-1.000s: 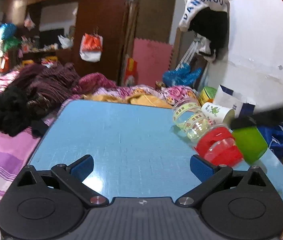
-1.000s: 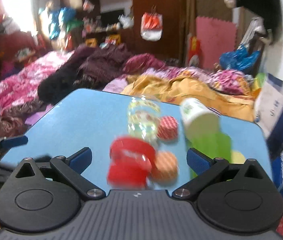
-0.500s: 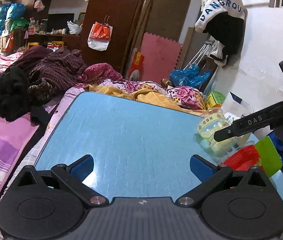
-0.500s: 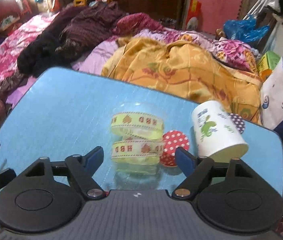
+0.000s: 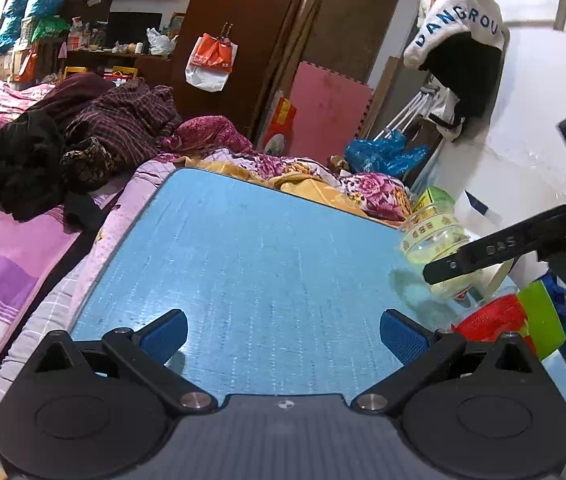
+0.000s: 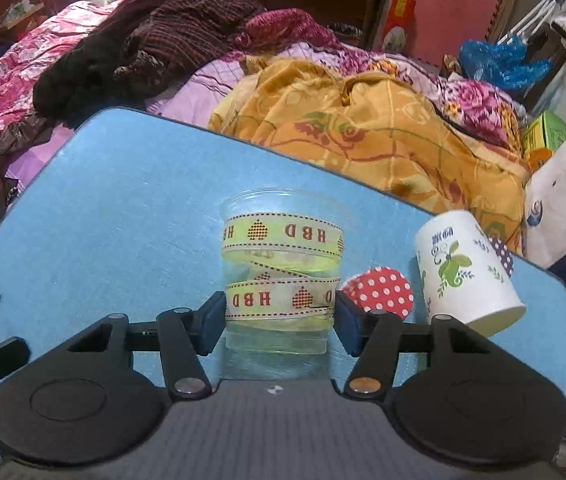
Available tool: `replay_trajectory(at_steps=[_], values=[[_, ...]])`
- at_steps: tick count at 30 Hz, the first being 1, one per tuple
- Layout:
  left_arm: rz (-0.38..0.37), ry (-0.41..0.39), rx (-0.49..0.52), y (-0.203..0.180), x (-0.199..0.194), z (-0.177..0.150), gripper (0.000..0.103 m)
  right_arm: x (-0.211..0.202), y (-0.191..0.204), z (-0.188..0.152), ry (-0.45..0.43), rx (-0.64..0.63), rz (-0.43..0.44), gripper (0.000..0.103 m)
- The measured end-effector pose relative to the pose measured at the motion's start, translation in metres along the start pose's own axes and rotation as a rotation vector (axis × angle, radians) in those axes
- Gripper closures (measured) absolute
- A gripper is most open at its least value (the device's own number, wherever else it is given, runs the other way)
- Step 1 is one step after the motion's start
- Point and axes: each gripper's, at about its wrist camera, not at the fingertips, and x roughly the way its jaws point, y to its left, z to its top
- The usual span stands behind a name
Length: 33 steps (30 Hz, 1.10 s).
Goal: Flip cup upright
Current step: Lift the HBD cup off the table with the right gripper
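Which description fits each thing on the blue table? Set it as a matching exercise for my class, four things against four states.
Things:
1. clear cup
2. paper cup
3. dotted liner
4. left gripper

States:
A. open over bare table
B. white, leaf print, tilted, wider end towards the camera
C. red with white spots, between the two cups
D. HBD ribbon inside, between the right gripper's fingers

Pairs: 1-D, 2-B, 3-C, 4-A
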Motion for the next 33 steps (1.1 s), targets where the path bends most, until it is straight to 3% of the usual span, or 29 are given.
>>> replay_trajectory(at_steps=[5, 12, 16, 21, 33], values=[[-0.01, -0.04, -0.042, 0.011, -0.023, 0.008, 0.0, -0.042, 0.017, -0.006, -0.043, -0.015, 0.079, 0.046], [-0.04, -0.074, -0.084, 0.017, -0.052, 0.015, 0.0, -0.101, 0.036, -0.055, -0.1, -0.007, 0.176, 0.046], [-0.048, -0.081, -0.057, 0.005, -0.059, 0.013, 0.0, -0.104, 0.032, -0.084, -0.088, 0.026, 0.229, 0.046], [-0.09, -0.069, -0.045, -0.013, -0.059, 0.007, 0.0, -0.089, 0.021, -0.106, -0.081, 0.075, 0.217, 0.046], [-0.14, 0.101, 0.07, -0.065, -0.039, -0.01, 0.0, -0.064, 0.004, -0.135, -0.084, 0.189, 0.233, 0.046]])
